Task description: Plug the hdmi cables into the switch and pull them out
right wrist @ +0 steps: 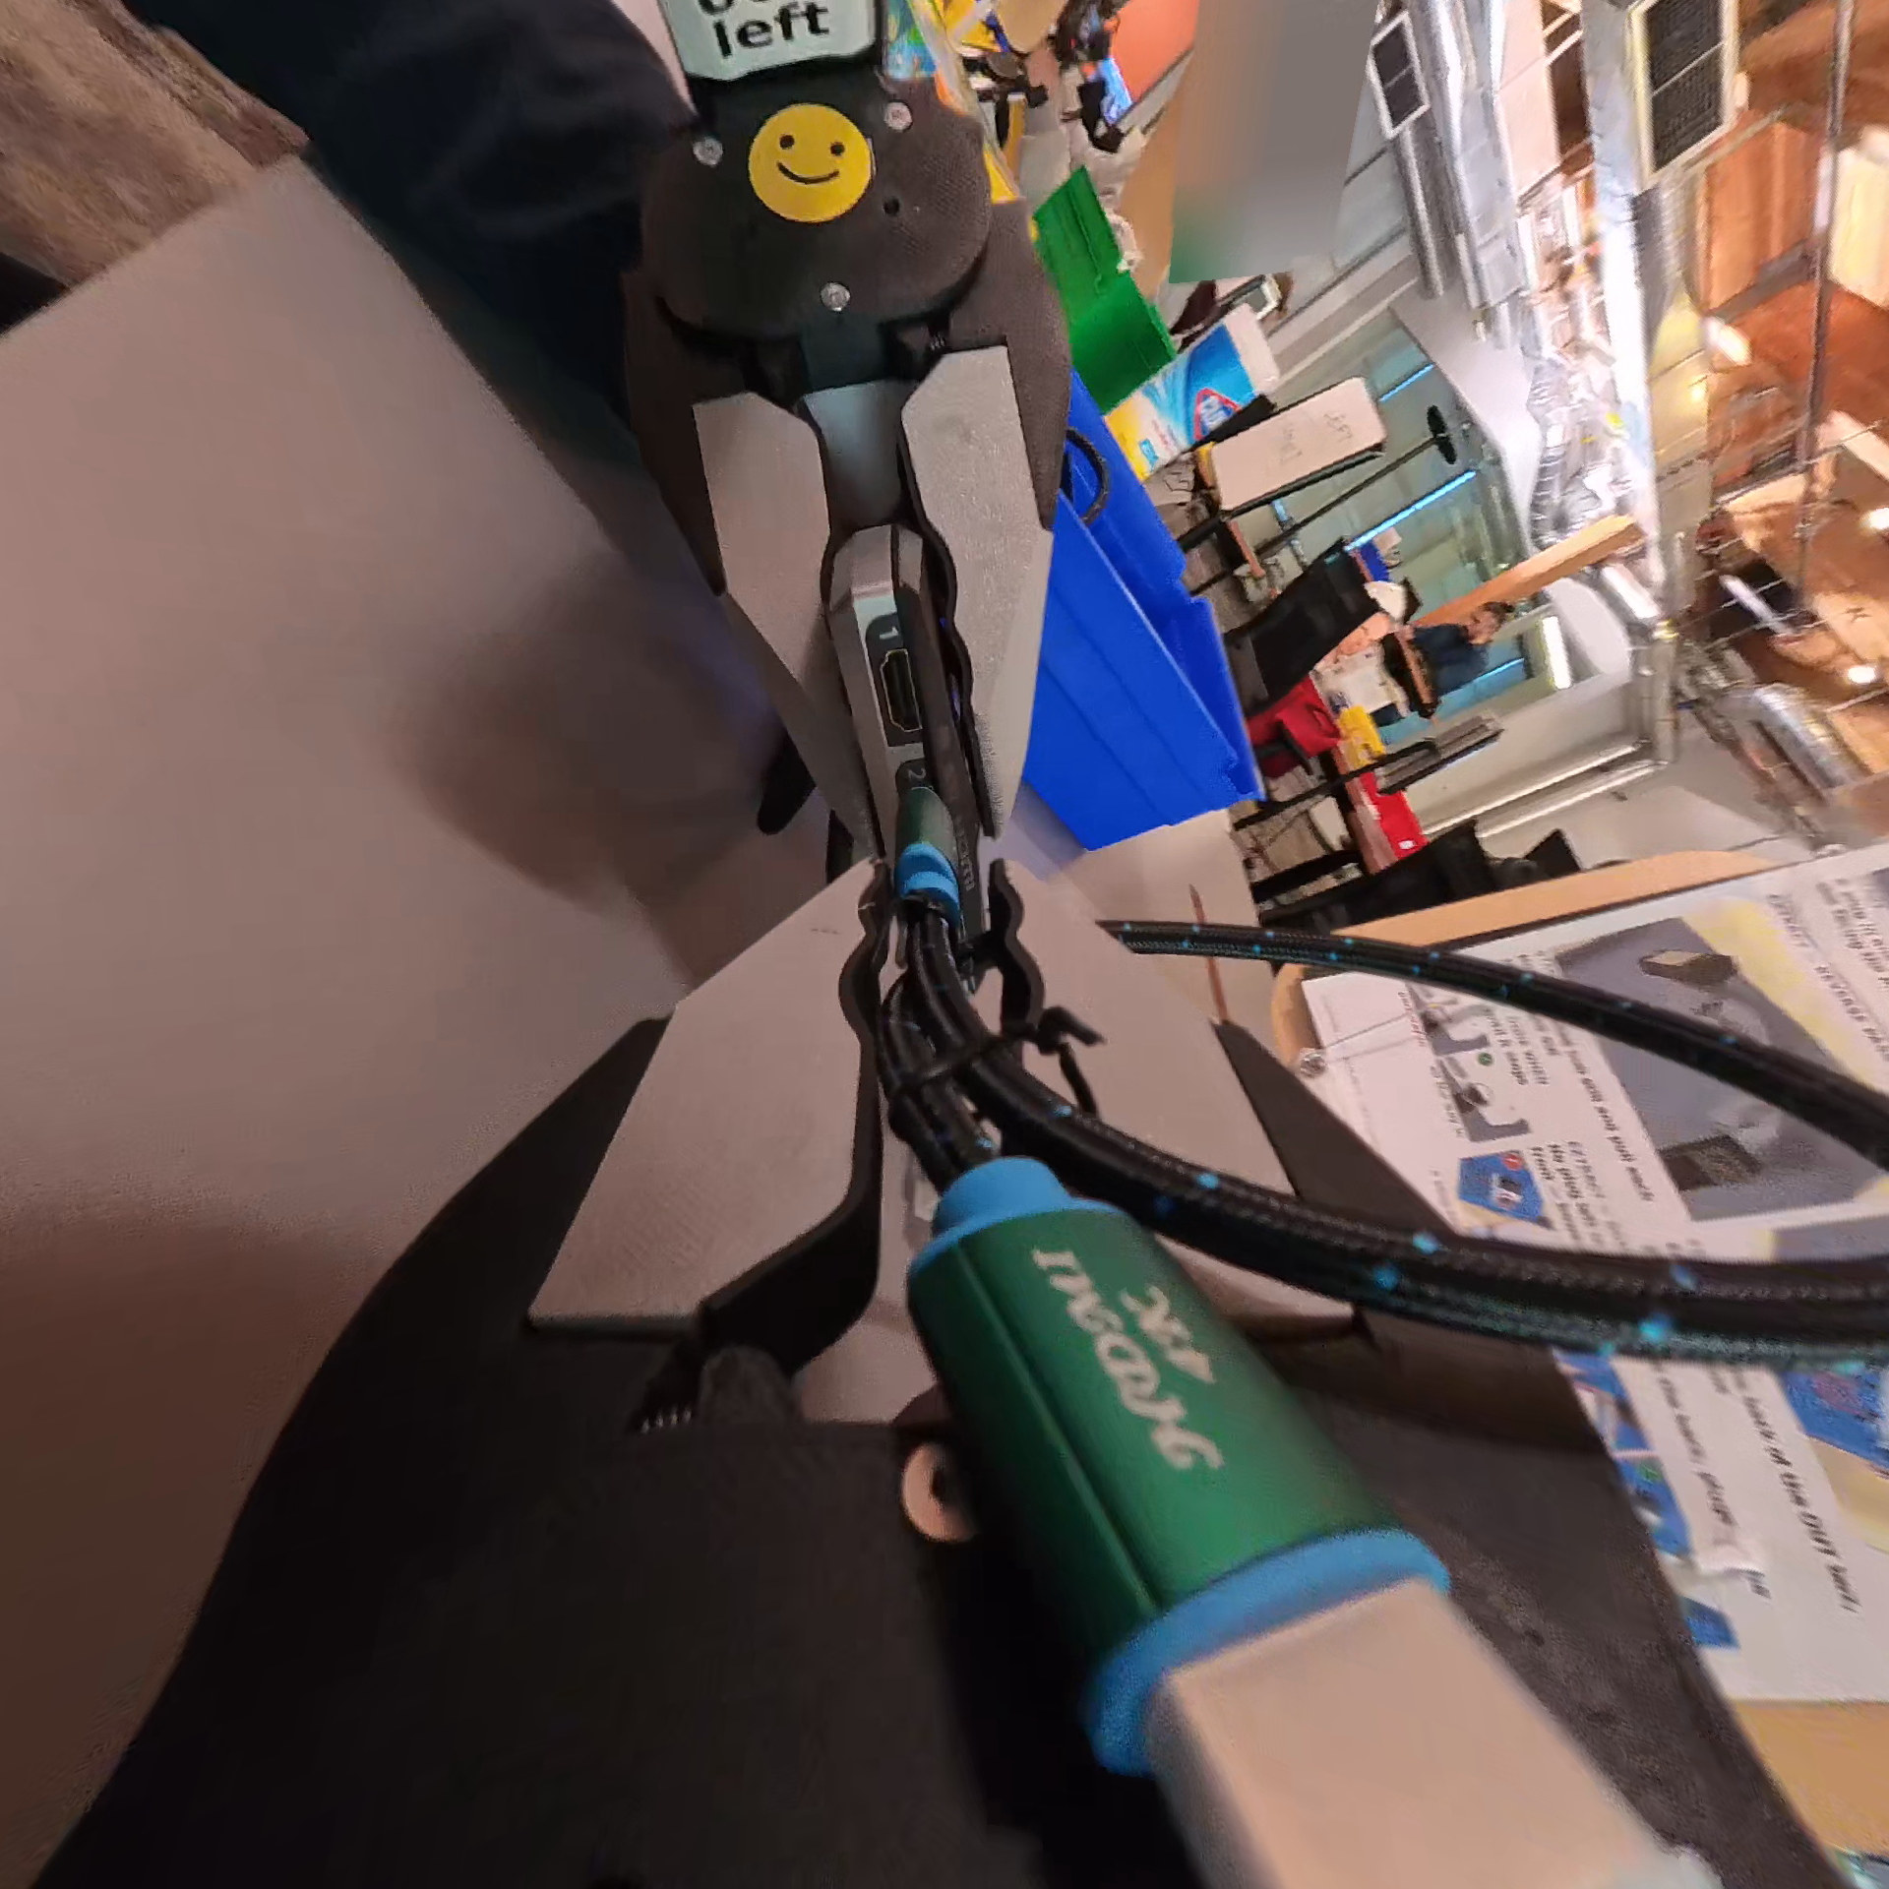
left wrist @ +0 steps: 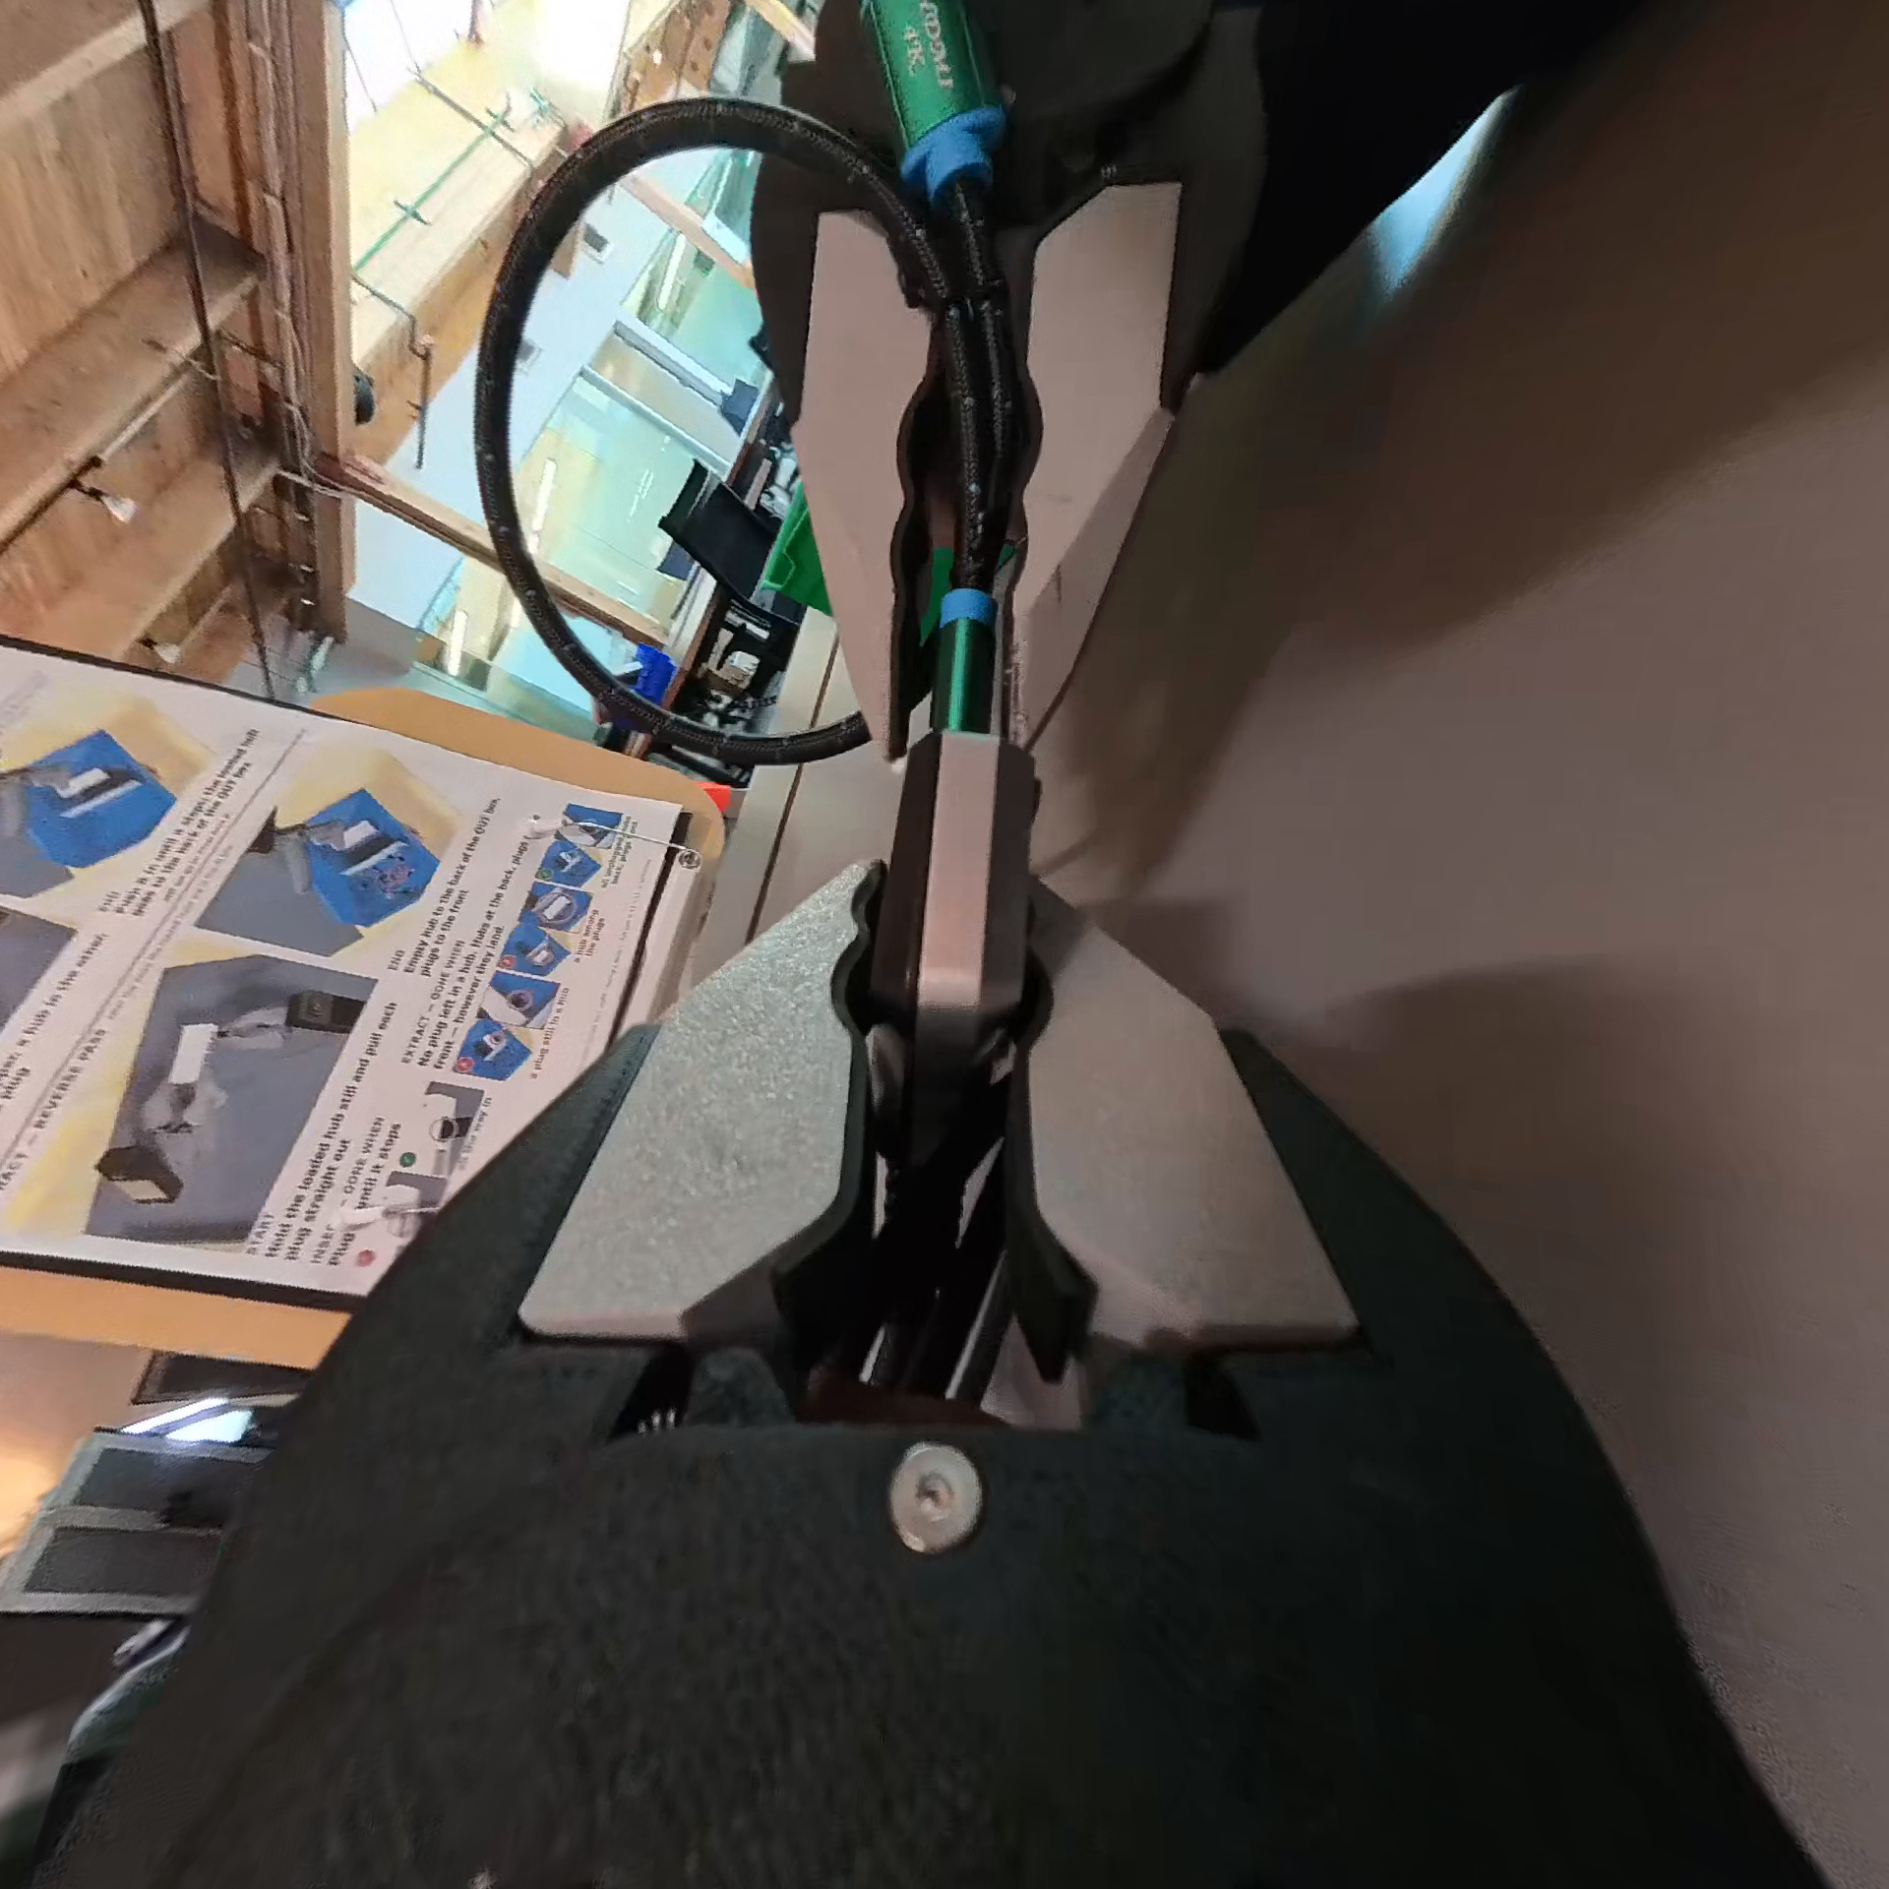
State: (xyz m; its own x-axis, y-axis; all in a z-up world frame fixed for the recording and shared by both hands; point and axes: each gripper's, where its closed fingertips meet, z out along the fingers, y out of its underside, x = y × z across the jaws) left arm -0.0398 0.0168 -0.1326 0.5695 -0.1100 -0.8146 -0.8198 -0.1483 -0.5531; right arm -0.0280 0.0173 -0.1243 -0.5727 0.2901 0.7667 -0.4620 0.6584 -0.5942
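My left gripper (left wrist: 956, 920) is shut on the flat grey switch (left wrist: 961, 869) and holds it on edge. It shows in the right wrist view (right wrist: 925, 808) with the switch (right wrist: 857, 634) facing me. A green HDMI plug (left wrist: 961, 675) sits in the switch's lower port (right wrist: 923, 823); the upper port (right wrist: 900, 687) is empty. My right gripper (right wrist: 935, 900) is shut on the black braided cable (right wrist: 920, 981) just behind that plug, tip to tip with the left one (left wrist: 961, 716). The cable loops out (left wrist: 511, 409). Its other green plug (right wrist: 1145, 1411) hangs loose over my right gripper.
A printed instruction sheet (left wrist: 307, 971) lies on a wooden board at the side, and it also shows in the right wrist view (right wrist: 1636, 1124). A blue bin (right wrist: 1124, 695) and a green bin (right wrist: 1104, 296) stand behind the left gripper. The grey table top (left wrist: 1533, 818) is beneath. People sit far off (right wrist: 1431, 634). Less than 4 cm separates the two grippers' tips.
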